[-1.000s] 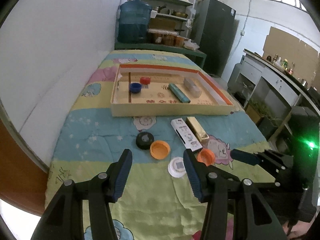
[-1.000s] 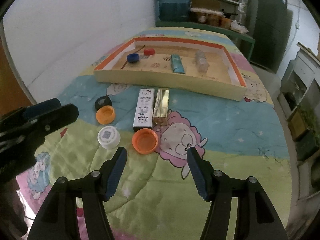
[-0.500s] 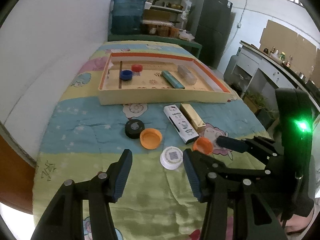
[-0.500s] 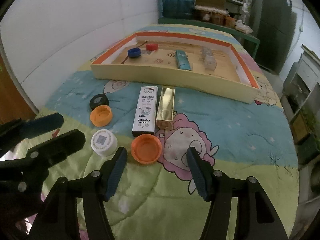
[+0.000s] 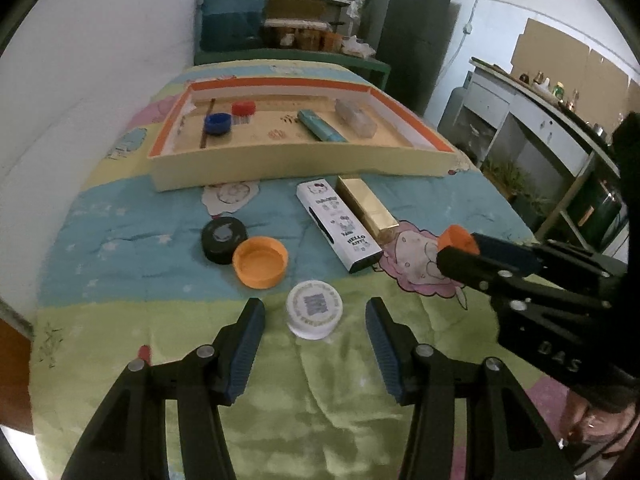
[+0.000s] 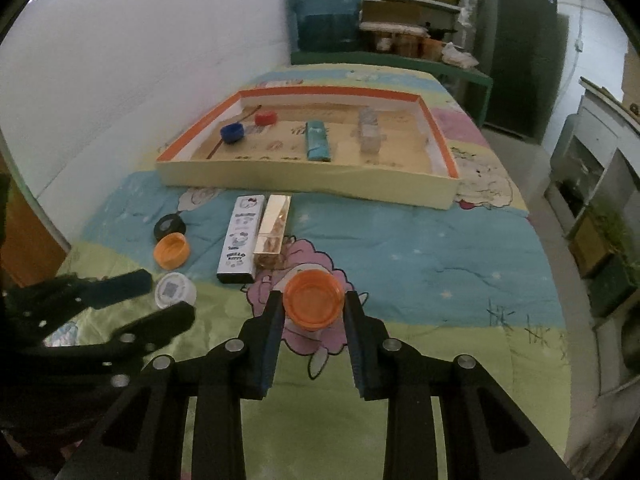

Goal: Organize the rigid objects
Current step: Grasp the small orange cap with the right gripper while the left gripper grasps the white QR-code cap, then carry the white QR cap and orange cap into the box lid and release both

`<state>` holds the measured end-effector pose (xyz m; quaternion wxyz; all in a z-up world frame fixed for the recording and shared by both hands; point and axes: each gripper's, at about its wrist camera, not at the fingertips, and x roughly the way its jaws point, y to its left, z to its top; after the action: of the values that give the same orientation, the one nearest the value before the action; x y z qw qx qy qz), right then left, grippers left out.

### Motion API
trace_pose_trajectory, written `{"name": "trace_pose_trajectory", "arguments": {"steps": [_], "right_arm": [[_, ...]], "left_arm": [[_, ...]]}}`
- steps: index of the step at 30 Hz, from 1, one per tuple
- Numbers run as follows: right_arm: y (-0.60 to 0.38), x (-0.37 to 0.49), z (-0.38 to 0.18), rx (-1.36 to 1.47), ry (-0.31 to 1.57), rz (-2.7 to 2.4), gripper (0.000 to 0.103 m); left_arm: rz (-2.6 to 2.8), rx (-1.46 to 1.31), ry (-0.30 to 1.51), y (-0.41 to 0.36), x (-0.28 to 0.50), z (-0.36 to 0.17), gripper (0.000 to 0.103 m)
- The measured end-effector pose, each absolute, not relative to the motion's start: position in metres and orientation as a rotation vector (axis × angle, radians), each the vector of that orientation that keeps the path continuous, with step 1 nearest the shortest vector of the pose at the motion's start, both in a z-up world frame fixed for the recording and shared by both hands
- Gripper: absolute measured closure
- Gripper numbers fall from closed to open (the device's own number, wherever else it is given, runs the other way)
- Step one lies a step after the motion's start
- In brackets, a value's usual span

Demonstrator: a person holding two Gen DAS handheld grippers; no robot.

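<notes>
My right gripper (image 6: 314, 312) is shut on an orange cap (image 6: 314, 300) and holds it just above the blanket; the cap also shows in the left wrist view (image 5: 458, 238). My left gripper (image 5: 315, 320) is open, its fingers on either side of a white cap (image 5: 315, 314) without touching it. A second orange cap (image 5: 260, 262), a black cap (image 5: 223, 234), a white Hello Kitty box (image 5: 338, 224) and a gold box (image 5: 366, 206) lie on the blanket. The shallow tray (image 5: 280, 162) holds a blue cap (image 5: 218, 123), a red cap (image 5: 244, 109), a teal box (image 5: 322, 131) and a clear box (image 5: 355, 122).
The cartoon-print blanket (image 6: 420, 248) covers the surface. A white wall (image 5: 80, 80) runs along the left. A blue water jug (image 5: 236, 12), shelves and a dark cabinet (image 5: 412, 28) stand behind the tray. A counter (image 5: 540, 120) is on the right.
My right gripper moved forward and closed on the orange cap that lay by the boxes. My left gripper moved forward to straddle the white cap.
</notes>
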<state>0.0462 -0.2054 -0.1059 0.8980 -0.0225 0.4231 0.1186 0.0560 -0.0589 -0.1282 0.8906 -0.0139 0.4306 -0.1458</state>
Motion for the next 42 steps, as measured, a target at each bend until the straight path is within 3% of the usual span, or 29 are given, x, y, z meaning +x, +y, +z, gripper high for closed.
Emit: {"name": "trace_pose_trajectory", "arguments": {"steps": [1, 5, 42], "right_arm": [[-0.206, 0.046, -0.105, -0.045, 0.876, 0.244, 0.073], [-0.21, 0.043, -0.106, -0.036, 0.878, 0.24, 0.073], [-0.199, 0.059, -0.073, -0.058, 0.808, 0.269, 0.073]], "left_arm": [[-0.3, -0.027, 0.886, -0.059, 0.056, -0.128, 0.052], [-0.288, -0.023, 0.886, -0.06, 0.058, -0.129, 0.072], [-0.321, -0.054, 0.778, -0.052, 0.069, -0.069, 0.072]]}}
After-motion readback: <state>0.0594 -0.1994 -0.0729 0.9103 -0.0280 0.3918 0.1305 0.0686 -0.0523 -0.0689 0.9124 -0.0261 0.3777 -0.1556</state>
